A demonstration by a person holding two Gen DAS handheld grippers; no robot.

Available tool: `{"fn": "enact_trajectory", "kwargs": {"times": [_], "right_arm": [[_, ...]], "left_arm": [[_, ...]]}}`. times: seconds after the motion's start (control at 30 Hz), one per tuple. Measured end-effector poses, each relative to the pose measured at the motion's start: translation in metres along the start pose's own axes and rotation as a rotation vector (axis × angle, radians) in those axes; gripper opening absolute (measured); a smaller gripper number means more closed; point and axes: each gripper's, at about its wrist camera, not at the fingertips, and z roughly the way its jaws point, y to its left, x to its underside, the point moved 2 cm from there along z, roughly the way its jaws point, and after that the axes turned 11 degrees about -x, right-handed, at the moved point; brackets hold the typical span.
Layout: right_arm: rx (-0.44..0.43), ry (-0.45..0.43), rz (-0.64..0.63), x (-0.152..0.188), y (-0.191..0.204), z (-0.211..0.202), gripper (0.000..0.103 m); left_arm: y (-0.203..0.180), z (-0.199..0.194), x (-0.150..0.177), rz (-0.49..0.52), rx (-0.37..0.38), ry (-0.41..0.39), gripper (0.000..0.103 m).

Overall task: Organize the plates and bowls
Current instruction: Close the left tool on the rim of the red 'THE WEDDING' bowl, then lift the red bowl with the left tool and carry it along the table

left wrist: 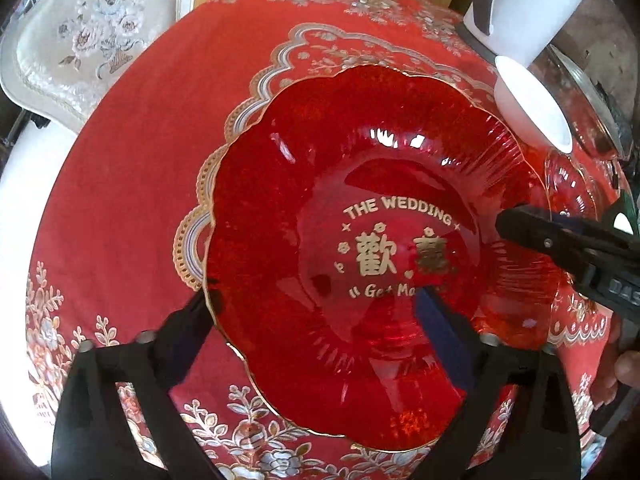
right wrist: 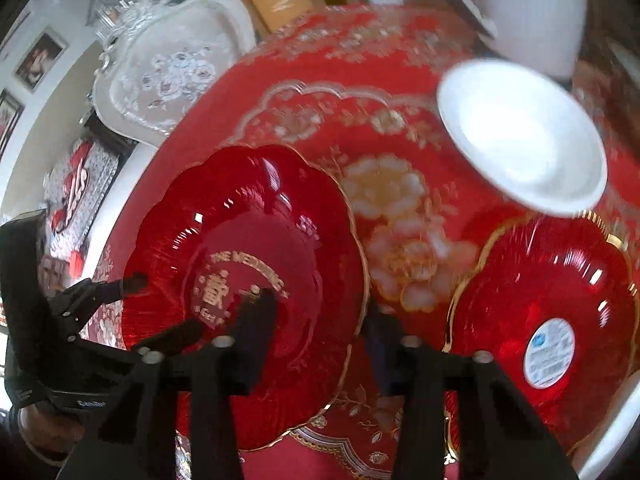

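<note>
A red glass plate [left wrist: 360, 208] with gold "THE WEDDING" lettering lies on the round table's red cloth [left wrist: 132, 168]. My left gripper [left wrist: 316, 312] is open and straddles the plate's near left rim, one finger outside it and the blue pad inside. In the right wrist view the same plate [right wrist: 248, 240] has its right rim between the fingers of my right gripper [right wrist: 320, 324]. Those jaws are narrow, and a gap still shows beside the rim. The left gripper [right wrist: 160, 308] appears at the plate's far edge, and the right gripper [left wrist: 520, 224] reaches over the plate from the right.
A second red plate [right wrist: 548, 312] with a round white sticker lies to the right, partly under a white saucer [right wrist: 520, 136]. A white cup [left wrist: 532, 4] stands at the back right. A chair with a floral cushion [left wrist: 92, 40] is behind the table. A hand [right wrist: 48, 428] holds the left gripper.
</note>
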Motion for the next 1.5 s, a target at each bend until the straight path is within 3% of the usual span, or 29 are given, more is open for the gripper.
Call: {"fn": "enact_trajectory", "kwargs": {"times": [0.13, 0.2, 0.33, 0.47, 0.77, 1.1, 1.5], "right_arm": [[-0.002, -0.005, 0.018, 0.004, -0.007, -0.002, 0.014], [-0.009, -0.004, 0.018, 0.006, -0.008, -0.003, 0.013], [0.023, -0.009, -0.016, 0.011, -0.006, -0.006, 0.012], [0.107, -0.016, -0.093, 0.018, 0.009, 0.001, 0.013], [0.201, -0.068, -0.197, 0.037, 0.030, -0.004, 0.015], [0.220, -0.109, -0.241, 0.057, 0.054, -0.016, 0.017], [0.170, -0.095, -0.274, 0.093, 0.086, -0.027, 0.018]], "left_arm": [[0.002, 0.003, 0.002, -0.008, 0.003, 0.008, 0.063], [0.001, 0.003, 0.003, 0.005, -0.054, -0.002, 0.053], [0.012, 0.003, 0.001, -0.054, -0.056, -0.006, 0.035], [0.012, 0.003, -0.001, -0.062, -0.079, -0.005, 0.034], [0.020, -0.002, 0.007, -0.130, -0.072, 0.007, 0.030], [0.028, -0.031, 0.032, -0.169, -0.073, -0.021, 0.030], [0.044, -0.063, 0.082, -0.195, -0.124, -0.058, 0.030]]}}
